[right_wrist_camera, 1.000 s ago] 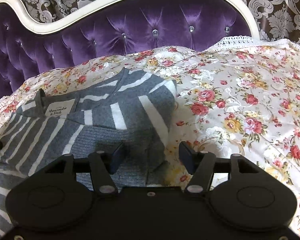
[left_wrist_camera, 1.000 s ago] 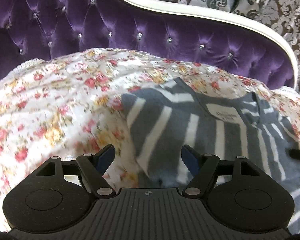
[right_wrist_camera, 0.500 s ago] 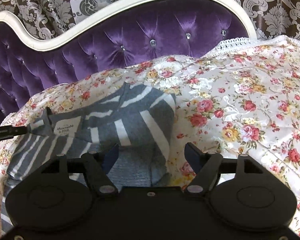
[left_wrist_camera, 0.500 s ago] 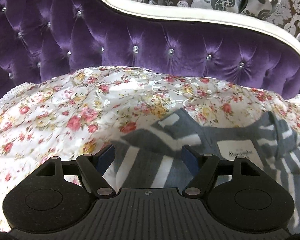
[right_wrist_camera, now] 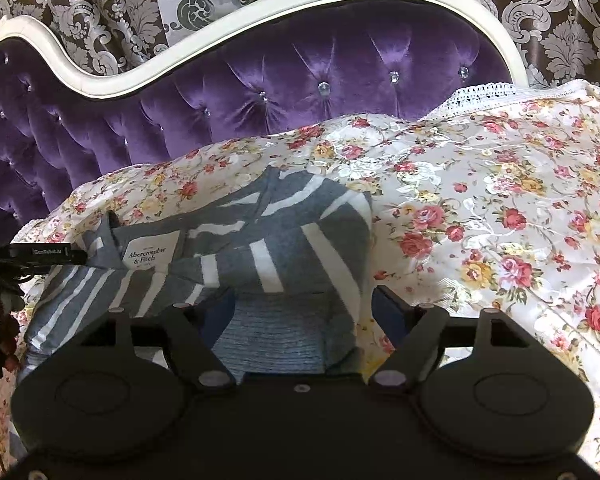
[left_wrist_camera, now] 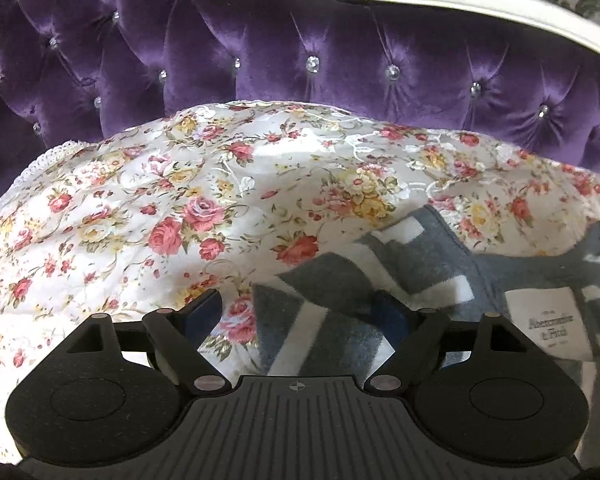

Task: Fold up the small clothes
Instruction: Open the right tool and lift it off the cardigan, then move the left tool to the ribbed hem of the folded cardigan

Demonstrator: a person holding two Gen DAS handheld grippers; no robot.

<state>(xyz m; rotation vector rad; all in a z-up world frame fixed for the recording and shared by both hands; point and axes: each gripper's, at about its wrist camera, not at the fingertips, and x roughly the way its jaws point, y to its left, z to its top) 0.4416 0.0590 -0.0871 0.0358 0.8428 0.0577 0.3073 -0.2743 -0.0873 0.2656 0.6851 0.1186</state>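
the striped sweater (right_wrist_camera: pixel 284 248) is soft matt knit with a woven cloth label (right_wrist_camera: pixel 153 255). at twelve o'clock, the headboard (right_wrist_camera: pixel 300 76) is glossy tufted velvet with glinting buttons. the floral bedspread (right_wrist_camera: pixel 500 208) looks faintly shiny, lace-edged. both grippers are matt black plastic.

Even, soft indoor light, medium bright. Sheen on purple velvet backrest (left_wrist_camera: pixel 340 64), white glare patches on floral cover (right_wrist_camera: pixel 500 200). Strong fisheye bend at edges, slight softness throughout.

White neck label (right_wrist_camera: pixel 151 255) inside grey striped sweater (right_wrist_camera: pixel 292 236) reads "Abercrombie & Fitch"; black bar (right_wrist_camera: pixel 46 252) at left edge of right view reads "GenRobot.AI".
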